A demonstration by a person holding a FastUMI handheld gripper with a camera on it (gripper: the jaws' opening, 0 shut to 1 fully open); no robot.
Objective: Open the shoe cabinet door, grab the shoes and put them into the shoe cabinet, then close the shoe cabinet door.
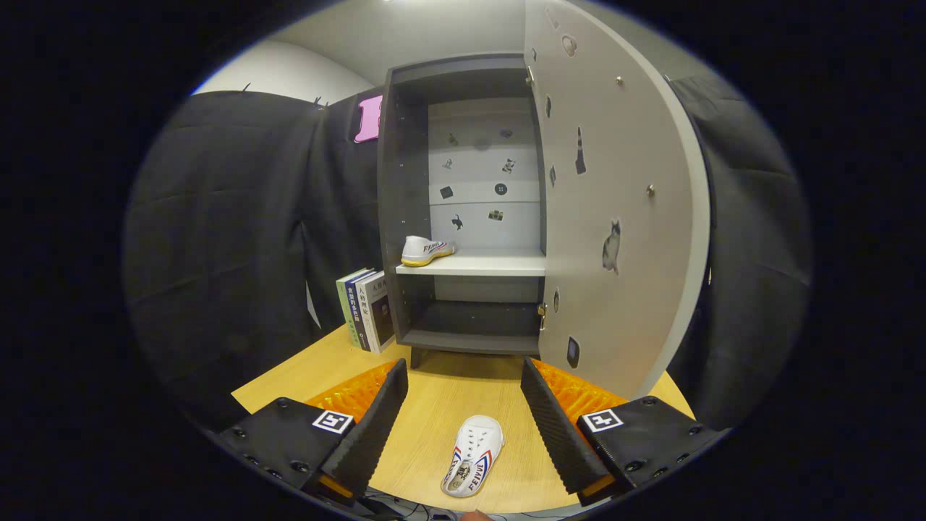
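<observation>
I see the cabinet (463,202) ahead, beyond the fingers, with its door (615,195) swung open to the right. One shoe (427,250) sits on the middle shelf (485,264). My gripper (463,423) is wide open and holds nothing. Between its fingers a second shoe (474,454) lies on the table (448,391), its toe pointing toward the cabinet, long axis slightly tilted right.

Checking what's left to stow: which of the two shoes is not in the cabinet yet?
The shoe on the table, lying between the open gripper fingers, toe toward the cabinet. The other shoe already sits on the cabinet's white shelf.
</observation>
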